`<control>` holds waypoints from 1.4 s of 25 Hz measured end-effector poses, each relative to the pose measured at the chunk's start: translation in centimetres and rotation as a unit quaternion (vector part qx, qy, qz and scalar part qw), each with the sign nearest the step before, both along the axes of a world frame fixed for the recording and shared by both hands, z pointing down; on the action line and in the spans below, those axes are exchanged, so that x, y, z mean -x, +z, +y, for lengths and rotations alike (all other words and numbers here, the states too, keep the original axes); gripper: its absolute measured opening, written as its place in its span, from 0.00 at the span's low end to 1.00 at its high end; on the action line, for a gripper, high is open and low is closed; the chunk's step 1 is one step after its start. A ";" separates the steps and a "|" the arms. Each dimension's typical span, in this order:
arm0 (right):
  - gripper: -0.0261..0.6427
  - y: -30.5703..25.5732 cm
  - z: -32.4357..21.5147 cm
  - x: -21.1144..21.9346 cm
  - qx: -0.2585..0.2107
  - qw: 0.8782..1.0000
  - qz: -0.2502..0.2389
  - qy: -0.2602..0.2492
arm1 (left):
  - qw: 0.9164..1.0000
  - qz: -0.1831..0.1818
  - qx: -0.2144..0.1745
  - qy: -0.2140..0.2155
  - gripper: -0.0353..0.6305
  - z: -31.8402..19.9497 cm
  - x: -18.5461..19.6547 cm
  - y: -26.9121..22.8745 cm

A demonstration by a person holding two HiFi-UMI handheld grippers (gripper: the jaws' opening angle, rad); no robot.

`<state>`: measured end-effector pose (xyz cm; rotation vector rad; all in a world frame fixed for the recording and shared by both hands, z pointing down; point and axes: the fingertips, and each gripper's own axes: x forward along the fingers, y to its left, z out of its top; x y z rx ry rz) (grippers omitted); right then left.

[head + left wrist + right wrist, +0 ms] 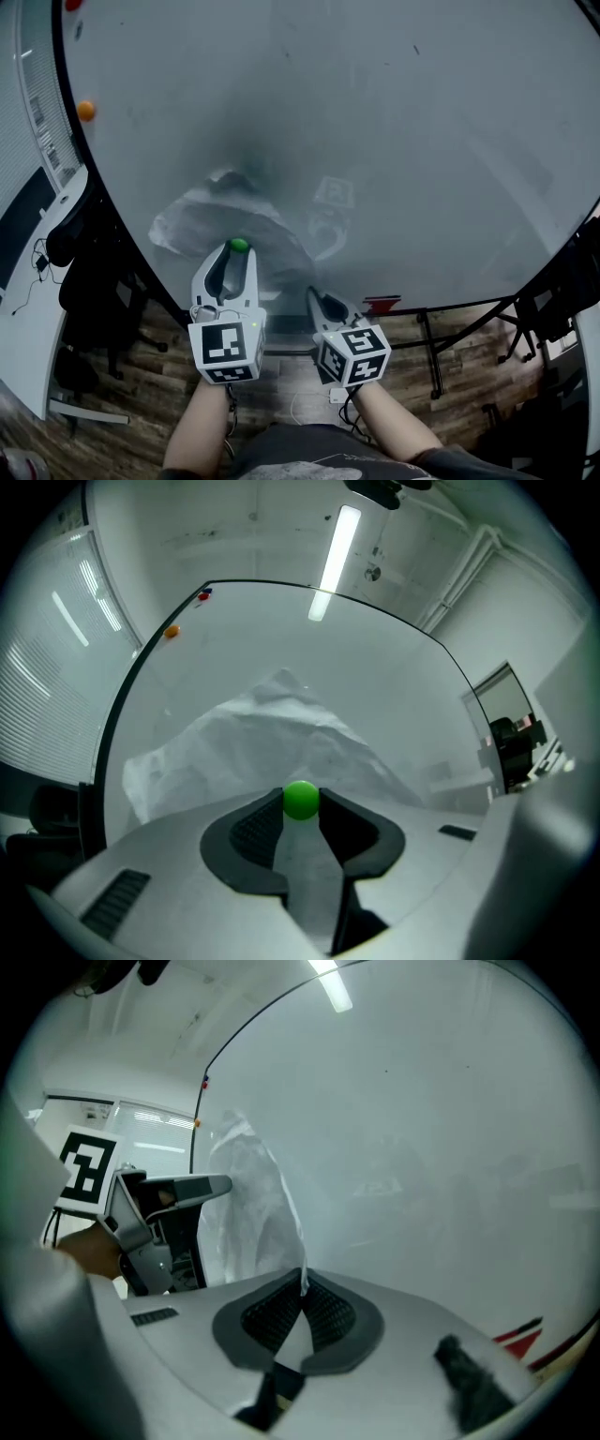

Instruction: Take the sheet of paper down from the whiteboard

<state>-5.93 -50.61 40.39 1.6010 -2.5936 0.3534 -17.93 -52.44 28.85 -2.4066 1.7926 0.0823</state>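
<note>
My left gripper (237, 253) has its ribbed dark pads set against either side of a small, round, glossy green magnet (301, 799), which sits at the lower part of the sheet of paper (272, 733). The sheet is thin, white and heavily crumpled. It is up against the whiteboard (394, 141) and bulges off it in soft folds that rise to a blunt peak. My right gripper (302, 1290) has its cross-hatched pads closed tight on the paper's right-hand edge, which runs down to the tips as a narrow, crinkled strip. The board is smooth and faintly shiny, grey-white inside a thin dark frame, and it mirrors a long ceiling light. A small orange magnet (85, 110) sits near the board's left edge, well apart from the sheet.
</note>
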 end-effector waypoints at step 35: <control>0.07 10.3 24.6 -15.6 0.085 0.987 0.112 -0.079 | 0.987 0.010 0.148 -0.066 0.24 30.7 -11.9 14.8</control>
